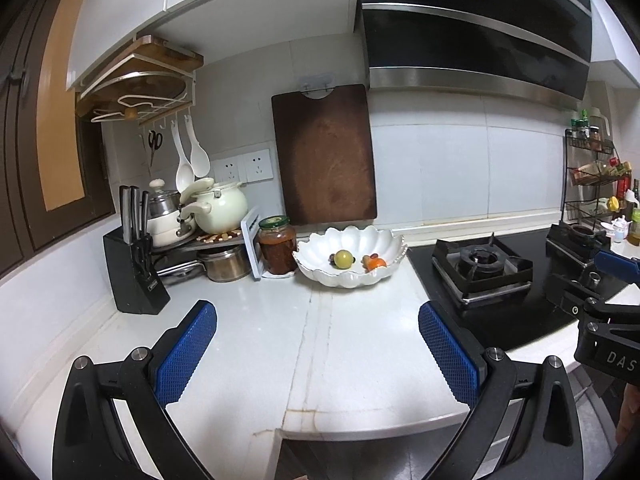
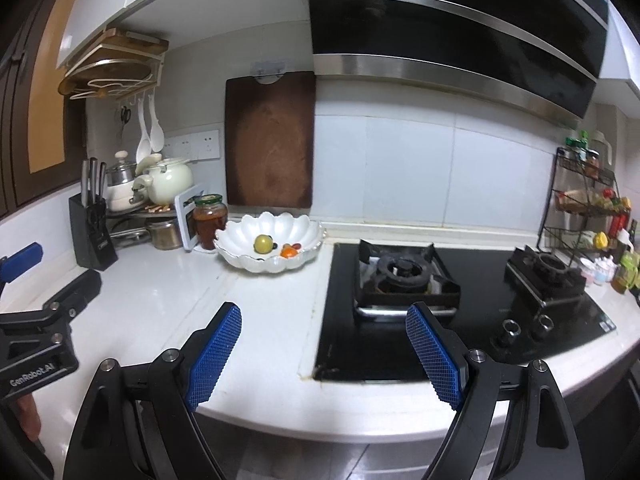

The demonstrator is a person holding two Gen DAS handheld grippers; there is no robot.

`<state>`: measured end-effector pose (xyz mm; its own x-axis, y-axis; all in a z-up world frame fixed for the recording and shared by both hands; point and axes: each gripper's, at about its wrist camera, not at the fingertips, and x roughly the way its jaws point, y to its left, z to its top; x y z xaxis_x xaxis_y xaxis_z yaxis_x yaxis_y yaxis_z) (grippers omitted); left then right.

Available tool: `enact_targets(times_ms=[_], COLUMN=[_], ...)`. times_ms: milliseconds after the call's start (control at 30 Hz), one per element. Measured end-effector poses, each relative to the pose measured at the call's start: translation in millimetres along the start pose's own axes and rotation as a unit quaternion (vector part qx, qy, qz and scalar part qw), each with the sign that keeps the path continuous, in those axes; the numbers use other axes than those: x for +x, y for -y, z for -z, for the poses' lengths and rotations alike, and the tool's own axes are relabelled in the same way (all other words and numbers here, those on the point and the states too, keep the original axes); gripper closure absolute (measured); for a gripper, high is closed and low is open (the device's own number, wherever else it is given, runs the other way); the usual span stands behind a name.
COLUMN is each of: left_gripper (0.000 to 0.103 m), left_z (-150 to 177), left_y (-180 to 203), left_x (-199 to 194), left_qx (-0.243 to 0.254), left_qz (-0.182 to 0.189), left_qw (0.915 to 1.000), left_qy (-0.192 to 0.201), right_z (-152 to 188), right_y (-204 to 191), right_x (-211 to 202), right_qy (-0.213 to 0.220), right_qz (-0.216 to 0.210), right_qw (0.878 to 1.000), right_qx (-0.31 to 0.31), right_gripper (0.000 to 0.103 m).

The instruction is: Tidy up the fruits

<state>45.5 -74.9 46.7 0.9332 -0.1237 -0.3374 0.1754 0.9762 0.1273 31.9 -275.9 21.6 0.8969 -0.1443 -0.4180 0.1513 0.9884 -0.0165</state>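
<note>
A white scalloped bowl (image 1: 320, 270) stands at the back of the white counter and also shows in the right wrist view (image 2: 240, 258). In it lie a yellow-green round fruit (image 1: 343, 259) (image 2: 263, 243), an orange fruit (image 1: 376, 264) (image 2: 289, 253) and small dark red fruits (image 1: 370, 257) (image 2: 295, 245). My left gripper (image 1: 318, 318) is open and empty, well in front of the bowl above the counter. My right gripper (image 2: 324, 320) is open and empty, above the counter's front edge by the stove.
A black gas stove (image 2: 404, 276) lies right of the bowl. A jar of red sauce (image 1: 277, 245), a knife block (image 1: 134, 272), pots (image 1: 220, 204) and a hanging cutting board (image 1: 326, 156) are left and behind. A spice rack (image 2: 588, 204) stands at the far right.
</note>
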Motion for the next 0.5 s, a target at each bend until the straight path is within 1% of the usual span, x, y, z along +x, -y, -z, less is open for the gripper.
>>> enact_targets(times_ms=[267,500], left_gripper=[0.000,0.000], left_z=[3.0,3.0], left_y=[2.5,4.5], left_x=[-14.1,-20.7], left_qx=[0.003,0.000], left_qz=[0.014,0.017], left_qw=[0.9999,0.9998], left_qy=[0.003,0.012], right_z=[9.4,9.8], right_y=[7.8,7.9], right_x=[-14.6,-19.7], right_qy=[0.000,0.003], right_qz=[0.004,0.002], right_qw=[1.000,1.000], right_qx=[0.009,0.005], right_gripper=[0.017,0.017])
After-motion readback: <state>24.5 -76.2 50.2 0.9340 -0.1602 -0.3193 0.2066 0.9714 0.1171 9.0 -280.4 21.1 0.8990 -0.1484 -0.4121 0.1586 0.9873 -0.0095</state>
